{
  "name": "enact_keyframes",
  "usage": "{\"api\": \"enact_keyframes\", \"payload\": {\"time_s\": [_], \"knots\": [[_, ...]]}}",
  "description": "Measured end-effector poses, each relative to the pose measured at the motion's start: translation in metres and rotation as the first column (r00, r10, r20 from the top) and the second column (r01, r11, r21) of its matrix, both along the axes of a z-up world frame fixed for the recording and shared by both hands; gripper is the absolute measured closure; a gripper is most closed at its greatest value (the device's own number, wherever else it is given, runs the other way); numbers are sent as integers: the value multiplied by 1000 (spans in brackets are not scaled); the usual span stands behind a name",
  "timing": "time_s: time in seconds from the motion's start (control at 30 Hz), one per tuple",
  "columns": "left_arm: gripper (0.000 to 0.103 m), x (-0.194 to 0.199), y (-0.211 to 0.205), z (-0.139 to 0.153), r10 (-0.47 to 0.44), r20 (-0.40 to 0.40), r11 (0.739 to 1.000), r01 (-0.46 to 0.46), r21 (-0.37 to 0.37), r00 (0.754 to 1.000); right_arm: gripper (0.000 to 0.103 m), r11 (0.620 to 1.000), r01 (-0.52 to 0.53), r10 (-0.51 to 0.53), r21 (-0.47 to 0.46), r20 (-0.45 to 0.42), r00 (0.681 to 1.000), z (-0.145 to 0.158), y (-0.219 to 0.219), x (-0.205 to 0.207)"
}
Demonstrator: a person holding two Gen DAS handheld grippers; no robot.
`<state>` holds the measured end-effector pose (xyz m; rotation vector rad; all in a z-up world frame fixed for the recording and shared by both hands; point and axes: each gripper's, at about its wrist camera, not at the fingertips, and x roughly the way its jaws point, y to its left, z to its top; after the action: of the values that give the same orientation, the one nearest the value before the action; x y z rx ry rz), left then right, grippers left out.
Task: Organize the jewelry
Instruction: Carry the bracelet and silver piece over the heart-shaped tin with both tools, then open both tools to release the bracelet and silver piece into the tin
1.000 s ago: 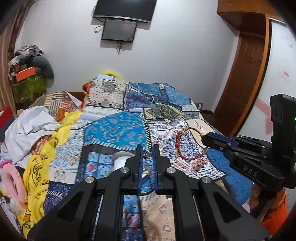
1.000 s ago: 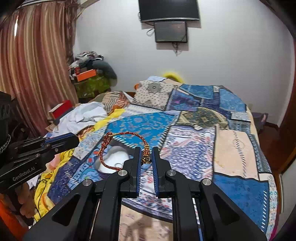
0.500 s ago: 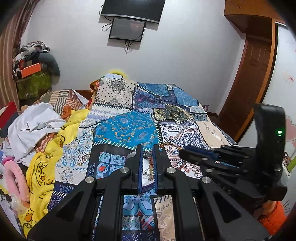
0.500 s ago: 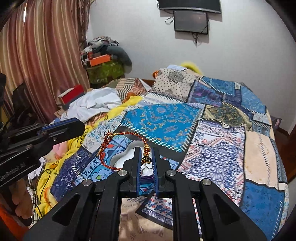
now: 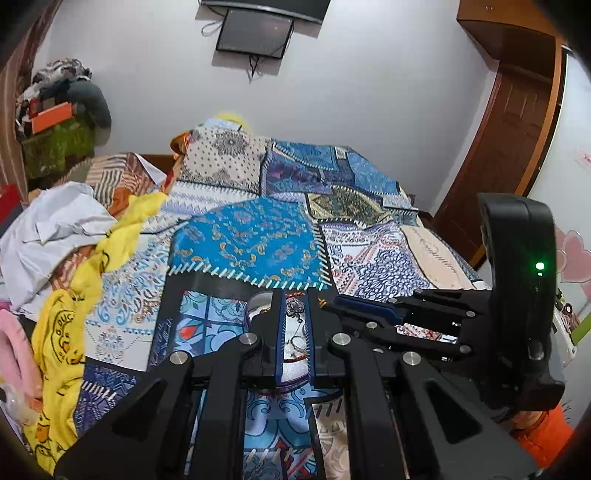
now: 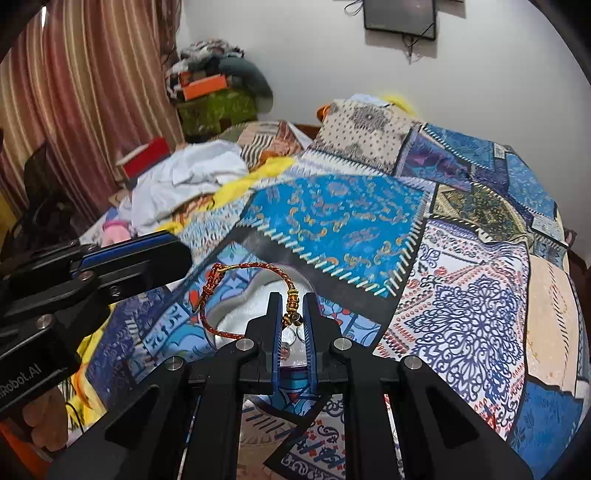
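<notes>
A red-and-gold braided cord bracelet is held in the right gripper's closed jaws above a white padded jewelry tray; a small silver filigree charm is pinched by the left gripper; neither is yet placed.

White walls, patchwork-covered bed, striped curtains, wooden door.

Both wrist cameras are looking forward along their own fingers, sitting close above a patchwork bedspread and facing the far wall and its screen, each catching the other gripper at its edge and sharing a white dish.
</notes>
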<state>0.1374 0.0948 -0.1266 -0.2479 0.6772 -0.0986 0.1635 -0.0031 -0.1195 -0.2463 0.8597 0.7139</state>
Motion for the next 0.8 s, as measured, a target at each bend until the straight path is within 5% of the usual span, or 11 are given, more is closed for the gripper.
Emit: {"api": "enact_keyframes", "payload": {"time_s": [0.47, 0.8], "knots": [[95, 26, 3, -43, -19, -114, 999, 14, -39, 993, 93, 1000, -5, 3, -31, -72, 997, -21, 2, 11], [95, 23, 0, -39, -5, -116, 1000, 6, 4, 993, 93, 999, -8, 6, -46, -51, 999, -19, 4, 8]]}}
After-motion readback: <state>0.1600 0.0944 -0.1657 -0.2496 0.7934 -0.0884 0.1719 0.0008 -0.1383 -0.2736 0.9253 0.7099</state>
